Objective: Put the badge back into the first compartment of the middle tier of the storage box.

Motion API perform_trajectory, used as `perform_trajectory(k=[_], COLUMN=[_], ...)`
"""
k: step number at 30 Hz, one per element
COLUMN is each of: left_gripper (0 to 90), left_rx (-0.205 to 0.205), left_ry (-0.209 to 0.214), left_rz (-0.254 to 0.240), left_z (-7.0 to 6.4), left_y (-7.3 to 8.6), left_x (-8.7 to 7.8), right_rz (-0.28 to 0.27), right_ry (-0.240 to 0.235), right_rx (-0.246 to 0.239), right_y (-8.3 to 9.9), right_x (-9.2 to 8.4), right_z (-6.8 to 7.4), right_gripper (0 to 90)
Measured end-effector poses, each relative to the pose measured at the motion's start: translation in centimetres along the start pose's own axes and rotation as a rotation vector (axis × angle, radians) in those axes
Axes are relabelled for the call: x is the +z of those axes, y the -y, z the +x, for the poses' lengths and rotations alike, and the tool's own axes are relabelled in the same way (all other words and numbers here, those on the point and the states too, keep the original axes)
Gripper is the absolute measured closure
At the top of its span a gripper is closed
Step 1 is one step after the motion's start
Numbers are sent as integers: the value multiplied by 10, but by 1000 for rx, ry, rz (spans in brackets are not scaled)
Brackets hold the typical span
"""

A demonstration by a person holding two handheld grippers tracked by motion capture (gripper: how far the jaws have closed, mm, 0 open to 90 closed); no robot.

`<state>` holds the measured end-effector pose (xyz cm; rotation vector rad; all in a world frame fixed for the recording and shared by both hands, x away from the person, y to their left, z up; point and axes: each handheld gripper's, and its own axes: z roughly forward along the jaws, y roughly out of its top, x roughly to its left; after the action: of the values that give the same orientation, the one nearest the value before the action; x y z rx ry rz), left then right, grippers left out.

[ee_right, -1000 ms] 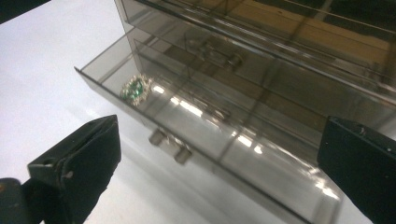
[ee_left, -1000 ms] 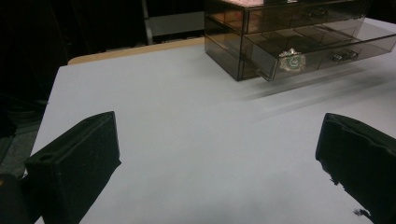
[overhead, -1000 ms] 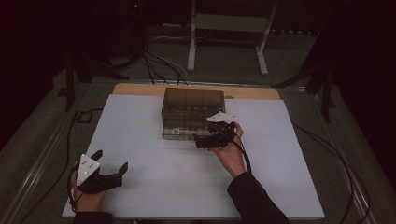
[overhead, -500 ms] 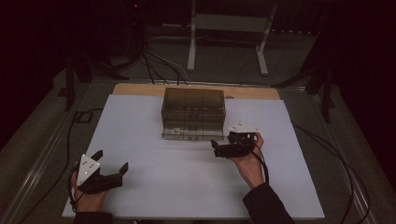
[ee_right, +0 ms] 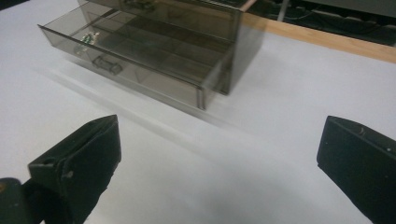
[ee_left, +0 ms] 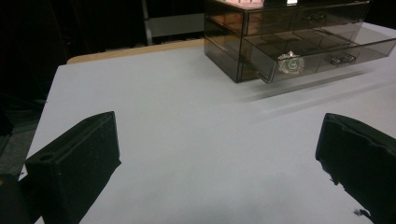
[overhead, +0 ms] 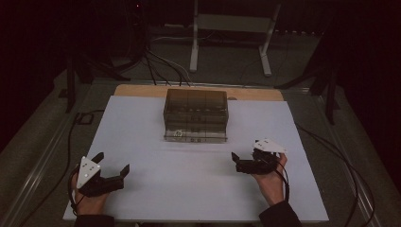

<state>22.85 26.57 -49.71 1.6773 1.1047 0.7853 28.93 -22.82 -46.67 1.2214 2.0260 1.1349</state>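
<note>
A smoky clear drawer box (overhead: pixel 195 116) stands at the middle back of the white table top (overhead: pixel 156 189). Its bottom drawer (ee_right: pixel 135 63) is pulled part-way out, with a small silvery item (ee_left: pixel 290 63) lying at one end, next to the drawer's handle (ee_left: pixel 343 59). My left gripper (overhead: pixel 112 164) rests at the front left, open, nothing between its jaws. My right gripper (overhead: pixel 236 162) is held at the front right, a short way from the box, open and holding nothing. The box (ee_left: pixel 285 32) lies well ahead of the left gripper (ee_left: pixel 219 154) and closer to the right gripper (ee_right: pixel 217 158).
A wooden strip (overhead: pixel 142 90) runs along the table's far edge behind the box. Cables (overhead: pixel 161 66) and a white stand (overhead: pixel 227 28) sit on the floor beyond. A cable (overhead: pixel 331 151) trails off the table's right side.
My right gripper has drawn back from the front of the drawer box toward the front right of the table. The left gripper has stayed put.
</note>
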Motion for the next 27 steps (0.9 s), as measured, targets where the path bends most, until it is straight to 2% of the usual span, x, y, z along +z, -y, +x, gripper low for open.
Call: perform_trajectory(k=[7,16,22,27], left_gripper=[5,5,5,5], left_rx=[-1,0,3,-7], left_ry=[0,0,-2,4], left_rz=[-3,-6,-11,-18], left_z=[-1,-1,-2,-2], left_y=[0,0,-1,0], left_x=[0,0,-1,-1], right_rz=[-60,-91,-111,-140], right_ry=[16,3,-7,-6], right_rx=[17,50,88,98], right_y=[21,41,52,55], right_x=[-19,-31,-38,-43], right_z=[-14,-22,-28,-31], right_gripper=[0,0,0,0])
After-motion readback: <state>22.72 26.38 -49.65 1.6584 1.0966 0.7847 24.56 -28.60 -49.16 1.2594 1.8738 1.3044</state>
